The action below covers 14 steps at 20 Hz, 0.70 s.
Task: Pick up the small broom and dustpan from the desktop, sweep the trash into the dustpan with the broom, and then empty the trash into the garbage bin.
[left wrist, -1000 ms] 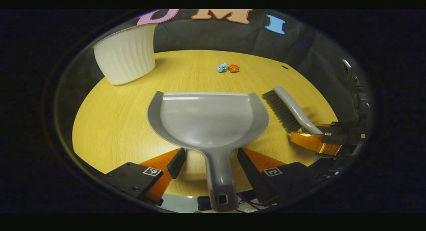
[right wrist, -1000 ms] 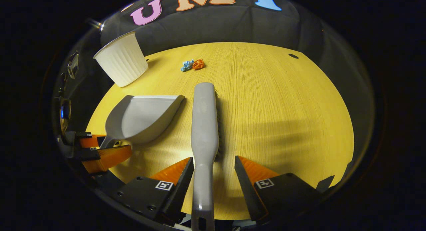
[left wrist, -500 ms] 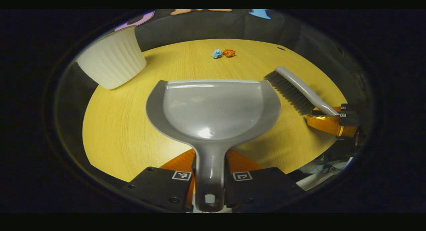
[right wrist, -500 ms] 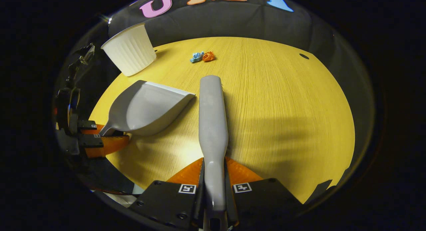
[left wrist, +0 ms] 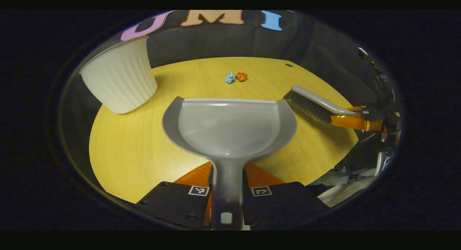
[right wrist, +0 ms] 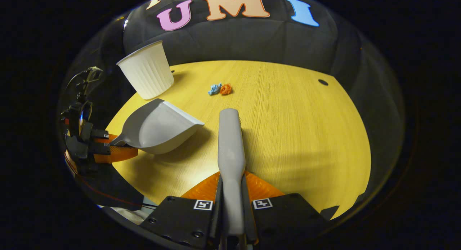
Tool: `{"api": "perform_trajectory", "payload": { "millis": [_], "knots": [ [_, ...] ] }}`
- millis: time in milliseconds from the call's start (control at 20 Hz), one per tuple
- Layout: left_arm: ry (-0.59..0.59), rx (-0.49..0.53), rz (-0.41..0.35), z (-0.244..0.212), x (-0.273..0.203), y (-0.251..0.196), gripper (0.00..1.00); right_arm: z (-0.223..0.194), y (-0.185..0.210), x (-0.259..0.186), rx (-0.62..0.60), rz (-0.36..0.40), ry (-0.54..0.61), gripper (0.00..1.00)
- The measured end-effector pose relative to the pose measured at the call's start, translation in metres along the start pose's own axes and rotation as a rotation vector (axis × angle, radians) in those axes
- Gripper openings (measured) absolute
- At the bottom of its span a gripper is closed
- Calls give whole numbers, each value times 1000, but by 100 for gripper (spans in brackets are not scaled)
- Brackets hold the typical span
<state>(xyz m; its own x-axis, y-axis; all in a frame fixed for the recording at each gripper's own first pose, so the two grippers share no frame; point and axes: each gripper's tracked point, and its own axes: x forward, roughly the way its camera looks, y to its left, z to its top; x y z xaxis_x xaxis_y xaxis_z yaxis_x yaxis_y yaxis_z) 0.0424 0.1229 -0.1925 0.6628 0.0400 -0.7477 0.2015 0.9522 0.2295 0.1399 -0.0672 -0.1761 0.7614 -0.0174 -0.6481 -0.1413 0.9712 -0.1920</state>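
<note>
Change: since a second earlier both tools had gone from standing open around the handles to clamping them, and the dustpan (left wrist: 230, 127) and broom (right wrist: 230, 149) had come up off the worktop (right wrist: 306, 134).
Left tool (left wrist: 227, 196): both fingers pressed on the dustpan handle, pan straight ahead of it, tilted clear of the wood.
Right tool (right wrist: 230, 206): closed on the broom handle, brush head pointing forward.
Done: pickup of both, apparently.
Left: sweeping and emptying.
Trash: blue paper wad (right wrist: 215, 88) and orange paper wad (right wrist: 226, 88) touching each other, well ahead of both tools, unswept.
Garbage bin (left wrist: 119, 79): white ribbed tub, ahead-left of the left tool.
Surface: bare yellow wood-grain worktop with a small dark hole (right wrist: 323, 82) far ahead-right.
Room: black cloth wall behind.
</note>
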Motion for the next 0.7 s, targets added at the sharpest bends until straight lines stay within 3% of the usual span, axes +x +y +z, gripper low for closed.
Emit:
{"api": "perform_trajectory", "payload": {
  "millis": [50,150,350,400,550,650,700],
  "knots": [
    [13,35,-6,6,-5,11,28,18,-3,-4,-2,-7,-20,20],
    [48,106,-10,24,-3,35,28,57,-13,0,-18,-44,-63,25],
    [110,310,31,52,11,87,28,119,-27,44,-43,-126,-104,25],
    [122,353,33,59,18,95,29,128,-28,61,-49,-143,-101,20],
    [156,432,2,70,39,107,28,136,-33,114,-89,-177,-64,25],
    [173,462,-28,76,47,110,29,132,-38,148,-132,-194,-13,20],
    [175,469,-47,80,55,109,28,129,-38,163,-148,-201,7,25]
  ]
}}
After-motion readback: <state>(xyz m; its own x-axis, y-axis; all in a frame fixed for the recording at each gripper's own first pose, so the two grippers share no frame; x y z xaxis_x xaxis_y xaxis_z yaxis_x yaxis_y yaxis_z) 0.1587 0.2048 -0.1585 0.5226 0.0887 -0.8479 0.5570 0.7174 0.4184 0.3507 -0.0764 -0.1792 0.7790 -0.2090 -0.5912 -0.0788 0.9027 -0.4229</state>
